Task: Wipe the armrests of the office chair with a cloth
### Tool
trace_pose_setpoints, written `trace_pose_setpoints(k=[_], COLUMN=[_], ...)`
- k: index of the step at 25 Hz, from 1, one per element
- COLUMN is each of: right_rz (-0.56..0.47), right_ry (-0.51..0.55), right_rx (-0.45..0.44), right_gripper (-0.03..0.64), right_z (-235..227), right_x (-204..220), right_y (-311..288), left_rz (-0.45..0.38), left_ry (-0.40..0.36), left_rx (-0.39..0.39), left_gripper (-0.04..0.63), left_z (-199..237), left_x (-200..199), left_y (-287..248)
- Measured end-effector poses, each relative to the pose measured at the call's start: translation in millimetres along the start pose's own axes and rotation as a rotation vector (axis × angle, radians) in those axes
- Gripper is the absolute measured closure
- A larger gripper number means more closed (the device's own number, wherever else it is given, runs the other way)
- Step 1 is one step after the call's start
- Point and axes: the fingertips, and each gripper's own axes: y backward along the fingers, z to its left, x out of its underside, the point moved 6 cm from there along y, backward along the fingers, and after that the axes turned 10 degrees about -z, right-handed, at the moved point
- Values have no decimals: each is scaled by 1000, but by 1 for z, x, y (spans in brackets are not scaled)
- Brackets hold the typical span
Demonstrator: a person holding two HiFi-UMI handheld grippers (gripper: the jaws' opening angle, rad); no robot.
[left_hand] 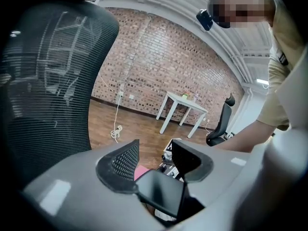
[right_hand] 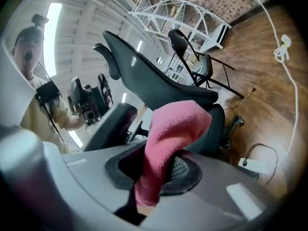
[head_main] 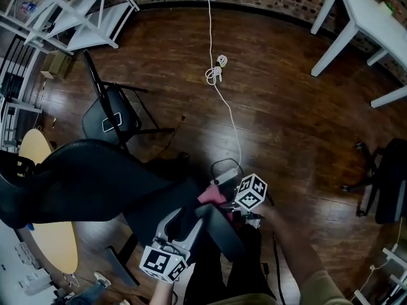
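Observation:
The black mesh office chair fills the left of the head view, and its dark armrest runs out toward me. My left gripper sits at the near end of that armrest. In the left gripper view the flat armrest pad fills the gap between the two jaws, and they look shut on it. My right gripper hovers just beyond the armrest. It is shut on a pink cloth, which sticks up from its jaws and folds over. The cloth also peeks out beside the marker cube.
A black folding chair stands behind the office chair. A white cable runs down the wooden floor to a power strip. A white table is far right, a white rack far left, another office chair at right.

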Motion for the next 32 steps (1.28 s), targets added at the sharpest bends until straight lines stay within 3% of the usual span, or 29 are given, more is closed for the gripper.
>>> trace_pose_setpoints(k=[5,11,15,19,21,25,29,32], right_rz=[112,108,90,-18,-128,-419,-475,-499], right_ry=[86,-13,-72,-91,-114,-120,-41,-27], right_rx=[156,382,454,406,349,89,-132,-159], right_gripper=[555,557,563,558,558,558,558,555], right_z=[-49,-130,-165,-161,-144,-70,10,26], right_x=[9,48,69,63,58,36,30,33], right_y=[-15,-5,-3,0,10,41,50,41], left_rz=[17,48,96,107,107,102,91,88], left_ry=[2,1,-15,-22,-15,-19,-16,-12], left_rx=[-4,-7,13,12,18,44,49,46], left_gripper=[396,396,396,397,397,402,403,405], left_z=[26,48,52,58,55,45,38,34], left_x=[0,7,24,27,25,17,13,14], left_y=[-15,-40,-50,-54,-55,-56,-57,-57])
